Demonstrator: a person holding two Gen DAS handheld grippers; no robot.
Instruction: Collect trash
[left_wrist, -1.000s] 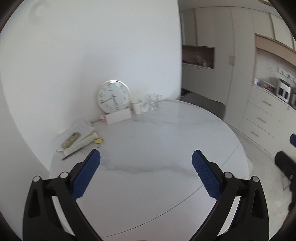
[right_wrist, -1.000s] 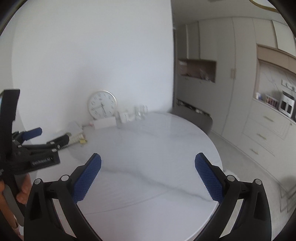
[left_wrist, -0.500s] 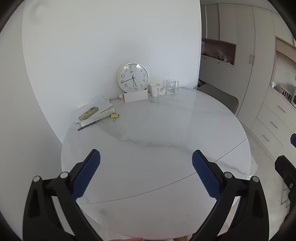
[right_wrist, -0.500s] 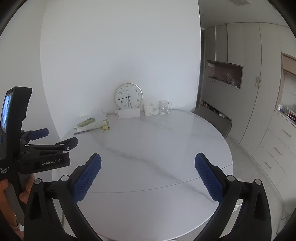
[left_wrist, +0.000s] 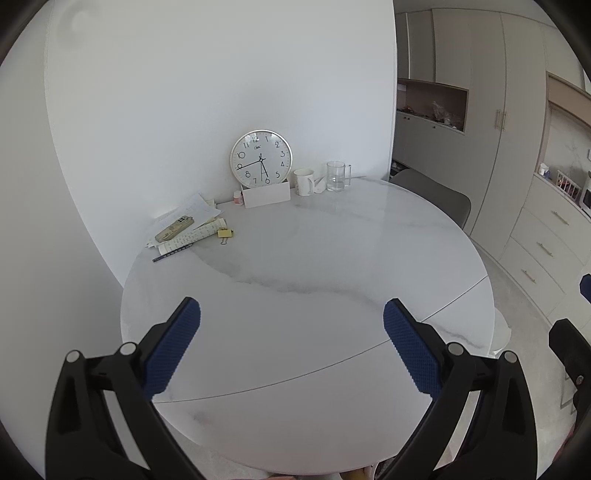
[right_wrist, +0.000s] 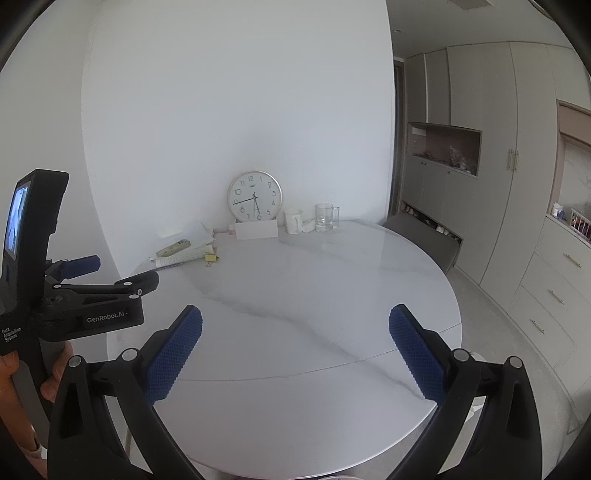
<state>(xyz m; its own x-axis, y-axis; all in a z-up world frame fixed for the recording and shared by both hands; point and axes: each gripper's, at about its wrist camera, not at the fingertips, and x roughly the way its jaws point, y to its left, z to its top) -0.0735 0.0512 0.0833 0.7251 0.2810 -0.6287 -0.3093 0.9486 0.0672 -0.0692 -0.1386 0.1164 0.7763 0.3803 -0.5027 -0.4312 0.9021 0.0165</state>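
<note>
A round white marble table (left_wrist: 332, 266) stands against a white wall. A pile of loose papers (left_wrist: 188, 218) lies at its far left, with a phone (left_wrist: 174, 229) on top, a rolled sheet (left_wrist: 194, 236), a pen (left_wrist: 171, 254) and a yellow binder clip (left_wrist: 225, 233). A crumpled white tissue (left_wrist: 319, 183) lies between the mug and the glass. My left gripper (left_wrist: 291, 347) is open and empty over the table's near edge. My right gripper (right_wrist: 295, 350) is open and empty, to the right of the left one (right_wrist: 107, 277).
A wall clock (left_wrist: 261, 157) leans on the wall behind a white card box (left_wrist: 266, 195). A white mug (left_wrist: 303, 181) and a glass mug (left_wrist: 337, 176) stand beside it. A grey chair (left_wrist: 436, 192) is at the far right. Cabinets and drawers (left_wrist: 543, 240) line the right wall.
Both grippers have pulled back and risen, so more of the table shows. Both stay open and empty.
</note>
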